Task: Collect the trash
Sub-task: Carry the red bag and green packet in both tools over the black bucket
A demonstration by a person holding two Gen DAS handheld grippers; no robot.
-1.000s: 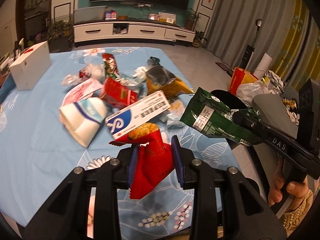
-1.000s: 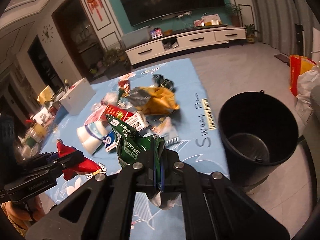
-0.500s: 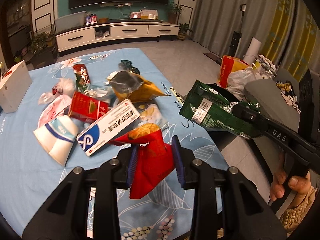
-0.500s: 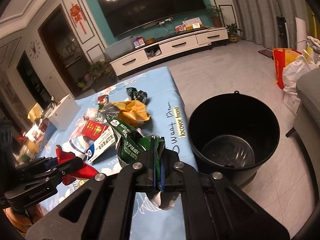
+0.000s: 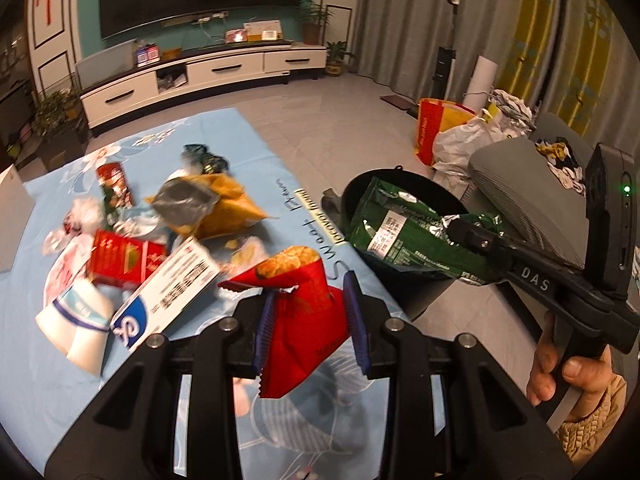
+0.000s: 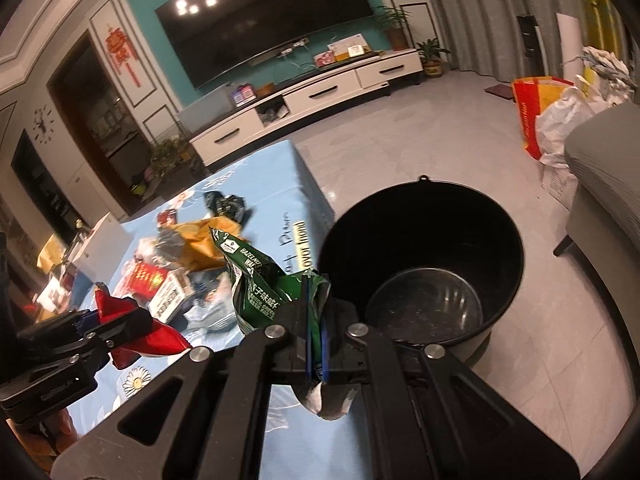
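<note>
Both my claws have swung toward the black bucket [image 6: 424, 256] since a second ago. Right claw [image 6: 316, 344] pinches the green wrapper [image 5: 404, 236] at its rim; left claw [image 5: 312, 316] pinches the red packet [image 5: 304, 320] above the table. Released early, the light wrapper could flutter outside. Only the right view shows the bucket's bare bottom.

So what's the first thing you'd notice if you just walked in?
The left claw pinching a bright red snack bag, and the right claw gripping a crinkly green wrapper beside the big black bucket. Behind them, more trash litters the blue cloth.
</note>
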